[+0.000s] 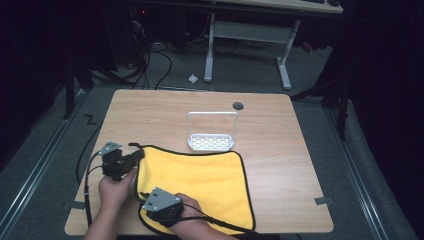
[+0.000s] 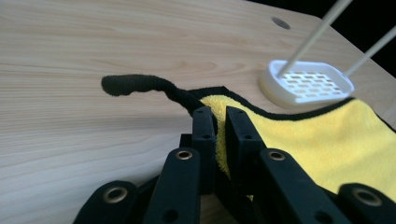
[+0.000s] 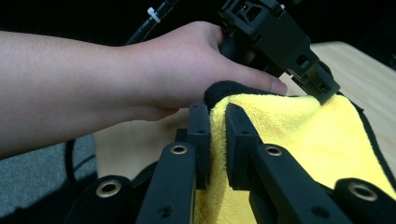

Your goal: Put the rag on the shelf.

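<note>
Both the left tool and the right tool pinch the black-bound edge of the fuzzy yellow cloth spread on the woodgrain tabletop, near a slotted white plastic rack.

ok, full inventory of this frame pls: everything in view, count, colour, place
cloth: 1, yellow with black trim, near half of the table, left edge pinched at two spots
hanging loop: 1, black, at the cloth's corner, lying on bare wood
rack: 1, white slotted base with tall wire frame, table middle, touching the cloth's far edge
table: 1, light wood
cable hole: 1, dark, far side of the table
desk frame: 1, white, on the floor beyond the table
left hand-held gripper: 1, black, shut on the cloth's far left corner
right hand-held gripper: 1, black, shut on the cloth's near left edge
</note>
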The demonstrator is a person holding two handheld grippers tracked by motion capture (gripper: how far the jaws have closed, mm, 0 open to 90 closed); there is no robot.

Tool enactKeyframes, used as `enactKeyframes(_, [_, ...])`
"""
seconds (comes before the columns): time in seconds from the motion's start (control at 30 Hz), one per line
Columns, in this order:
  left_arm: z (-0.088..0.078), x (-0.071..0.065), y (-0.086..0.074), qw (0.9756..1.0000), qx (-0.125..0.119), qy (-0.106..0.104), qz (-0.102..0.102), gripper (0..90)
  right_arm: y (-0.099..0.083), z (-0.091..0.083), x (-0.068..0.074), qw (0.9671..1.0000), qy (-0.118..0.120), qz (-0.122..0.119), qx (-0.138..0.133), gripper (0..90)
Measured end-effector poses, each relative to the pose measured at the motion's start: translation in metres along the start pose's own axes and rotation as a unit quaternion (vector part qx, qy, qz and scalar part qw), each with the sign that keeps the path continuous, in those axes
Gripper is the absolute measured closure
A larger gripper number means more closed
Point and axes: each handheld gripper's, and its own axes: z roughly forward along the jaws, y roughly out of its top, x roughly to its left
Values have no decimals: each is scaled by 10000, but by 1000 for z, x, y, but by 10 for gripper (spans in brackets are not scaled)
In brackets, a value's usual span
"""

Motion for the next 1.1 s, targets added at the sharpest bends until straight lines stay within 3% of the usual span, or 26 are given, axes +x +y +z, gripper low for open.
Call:
enactKeyframes(0.07, [-10, 6, 2, 9999, -47, 46, -104, 828, 6, 5, 4, 10000, 48, -45, -30, 830])
enactKeyframes(0.2, [-13, 2, 6, 9999, -93, 74, -31, 830, 14, 7, 8, 9998, 76, -98, -122, 831])
enactKeyframes(0.37, [1, -23, 10, 9999, -110, -23, 94, 832, 4, -10, 1, 9999, -43, -58, -147, 830])
enactKeyframes(0.57, [27, -59, 7, 9997, -121, -36, 226, 831, -21, -47, -17, 9991, -382, 65, -152, 829])
enactKeyframes(0.8, [62, -93, 1, 9991, 161, -43, 383, 831, -62, -85, -41, 9963, -760, 400, 42, 828])
enactKeyframes(1.1, [85, -134, 4, 9977, 113, -185, 646, 829, -91, -118, -54, 9930, -995, 628, 121, 826])
